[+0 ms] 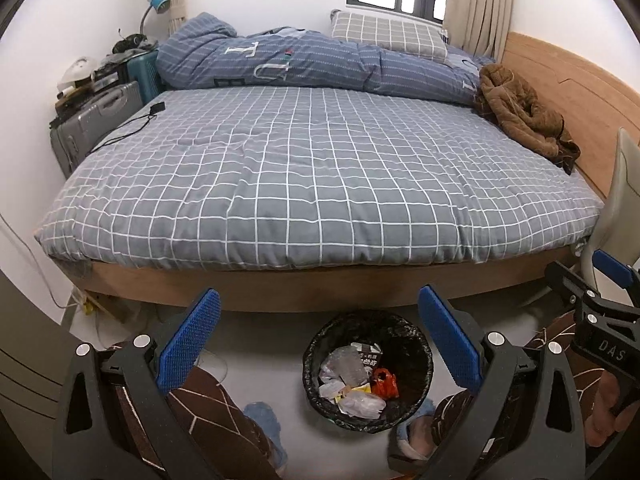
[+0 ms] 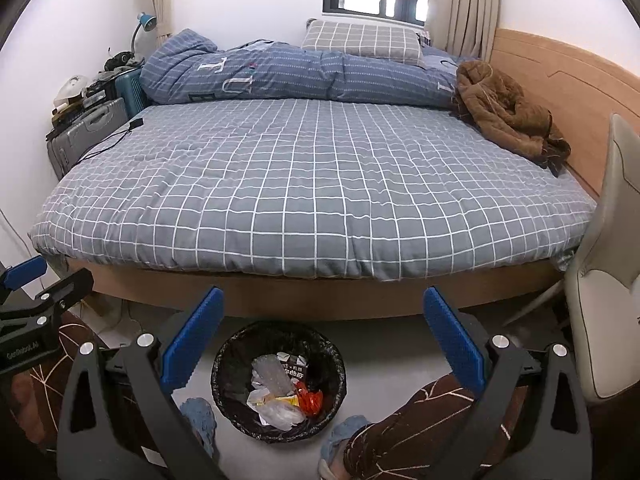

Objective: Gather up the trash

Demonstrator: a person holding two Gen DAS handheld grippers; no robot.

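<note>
A round bin with a black liner (image 1: 416,344) stands on the floor by the bed's front edge and holds wrappers, clear plastic and a red bag (image 1: 386,385). It also shows in the right wrist view (image 2: 240,344). My left gripper (image 1: 320,312) is open and empty, held above the bin. My right gripper (image 2: 324,312) is open and empty, also above the bin; it shows at the right edge of the left wrist view (image 1: 608,280).
A bed with a grey checked cover (image 1: 320,184) fills the room. On it lie a blue duvet (image 1: 304,60), a pillow (image 1: 388,34), a brown garment (image 1: 520,112) and a black cable (image 1: 132,126). Suitcases (image 1: 92,120) stand at left, a chair (image 2: 608,280) at right.
</note>
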